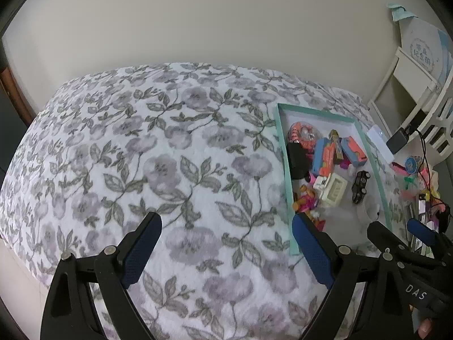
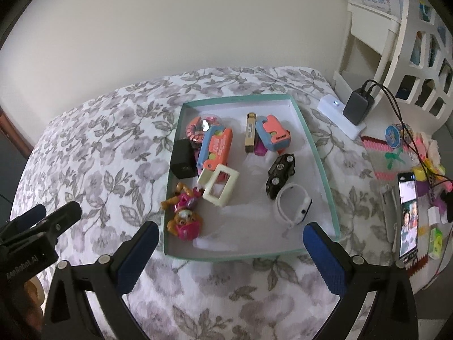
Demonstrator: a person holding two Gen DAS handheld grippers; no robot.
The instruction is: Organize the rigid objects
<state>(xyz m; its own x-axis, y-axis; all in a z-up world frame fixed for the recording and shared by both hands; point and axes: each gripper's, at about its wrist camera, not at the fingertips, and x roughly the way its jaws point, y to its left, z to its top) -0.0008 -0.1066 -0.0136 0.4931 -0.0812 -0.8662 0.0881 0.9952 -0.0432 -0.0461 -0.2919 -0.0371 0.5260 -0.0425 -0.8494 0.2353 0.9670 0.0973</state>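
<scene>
A shallow teal-rimmed white tray [image 2: 322,155] lies on the floral bedspread and holds several small toys: a black toy car [image 2: 280,174], a white watch [image 2: 293,206], a cream frame [image 2: 220,184], a black box [image 2: 182,158], orange-and-blue blocks [image 2: 216,148], a pink-and-gold figure [image 2: 184,212]. The tray also shows in the left wrist view [image 1: 283,147]. My right gripper [image 2: 230,243] is open and empty, hovering over the tray's near edge. My left gripper [image 1: 226,231] is open and empty above bare bedspread, left of the tray.
A phone [image 2: 407,215] with a lit screen, a white power strip [image 2: 339,116] with a black charger [image 2: 358,104] and cables, and colourful small items [image 2: 424,153] lie right of the tray. A white shelf unit [image 2: 410,56] stands at far right. A wall is behind the bed.
</scene>
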